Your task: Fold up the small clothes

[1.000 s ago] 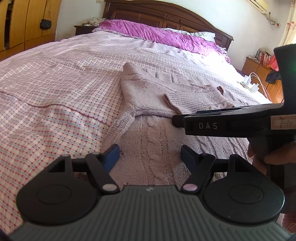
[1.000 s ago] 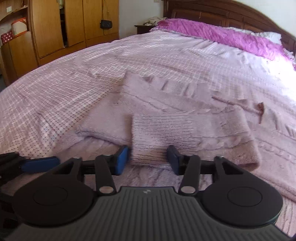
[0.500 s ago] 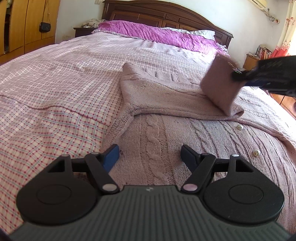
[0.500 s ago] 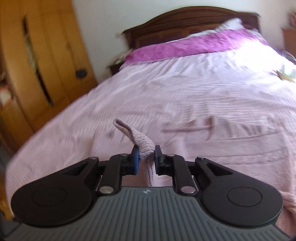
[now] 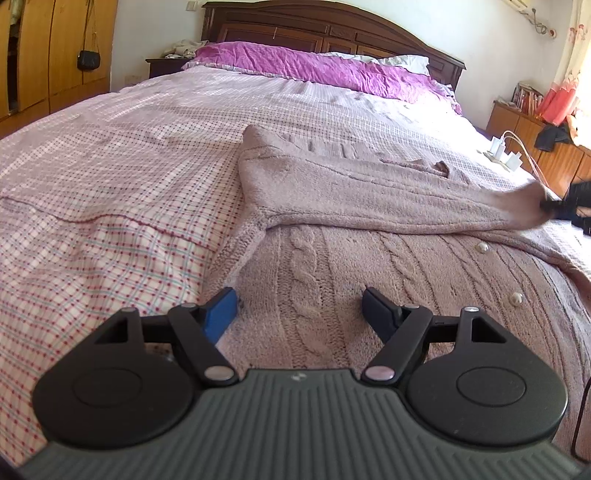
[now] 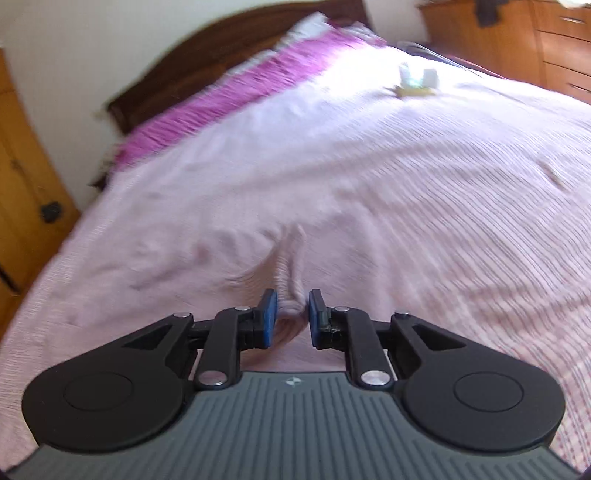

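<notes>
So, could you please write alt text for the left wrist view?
A pink cable-knit sweater lies on a checked bedspread, the open left gripper hovering over it. At far right, the right gripper pulls its sleeve outward.

The sweater [image 5: 332, 302] is soft fuzzy cable knit beside the thin woven checked bedsheet [image 5: 110, 192]; behind it the headboard [image 5: 332, 33] is glossy dark wood.

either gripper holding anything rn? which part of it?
Right gripper pinches the pink knit cardigan by the cuff end of its sleeve, stretched out to the side. Left gripper is open over the cardigan's body, holding nothing.
</notes>
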`<state>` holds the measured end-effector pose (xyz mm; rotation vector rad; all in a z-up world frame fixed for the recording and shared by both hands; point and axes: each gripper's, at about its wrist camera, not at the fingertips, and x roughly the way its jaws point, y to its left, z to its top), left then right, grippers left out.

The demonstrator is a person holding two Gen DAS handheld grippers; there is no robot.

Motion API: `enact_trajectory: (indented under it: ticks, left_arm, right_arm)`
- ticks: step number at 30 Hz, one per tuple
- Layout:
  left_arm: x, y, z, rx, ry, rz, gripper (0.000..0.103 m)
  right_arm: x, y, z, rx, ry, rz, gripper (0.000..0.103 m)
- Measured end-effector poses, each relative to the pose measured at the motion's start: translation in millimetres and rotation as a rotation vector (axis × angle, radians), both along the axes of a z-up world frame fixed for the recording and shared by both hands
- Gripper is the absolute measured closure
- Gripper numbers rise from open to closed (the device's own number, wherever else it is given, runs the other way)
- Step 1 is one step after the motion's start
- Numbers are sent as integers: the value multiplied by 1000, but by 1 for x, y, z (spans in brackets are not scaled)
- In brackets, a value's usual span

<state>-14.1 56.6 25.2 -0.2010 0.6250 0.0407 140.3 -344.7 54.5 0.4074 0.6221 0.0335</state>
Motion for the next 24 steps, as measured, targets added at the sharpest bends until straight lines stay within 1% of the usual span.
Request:
enact_trajectory:
  ticks: [1,2,4,5,7,9,13,15,20,24]
  left_arm:
    - [0,-1,0,5,1,-2,24]
    - [1,-2,0,10,3,-4,24]
    - [1,-4,0,23,6,-5,24]
    - [2,-5,0,28,7,-6,24]
    - [2,-6,-1,35,9,-6,23]
    - [2,-7,-1,38,9,-7,23]
    - [2,-9,0,51,9,-5,23]
    - [1,-11,1,65,13,-4,23]
    - [-3,-22,12,124,38,2,22]
    - [-17,-29,19,133,49,-8,22]
  right_arm:
    - [0,-3,-8,-3,25,-23,78]
    - [-1,-7,-14,15,44,-41,76]
    - [-9,-14,-23,90,33,-34,69]
    - [-13,-14,-24,107,32,-32,66]
    - [-19,-13,-19,118,20,-19,53]
    - [-31,-11,-11,123,12,-10,47]
    - [-59,-6,11,194,-7,66,46]
    - [-74,0,18,200,-14,110,46]
    - [-115,21,28,101,-27,231,46]
    - [-148,38,26,-4,-55,312,45]
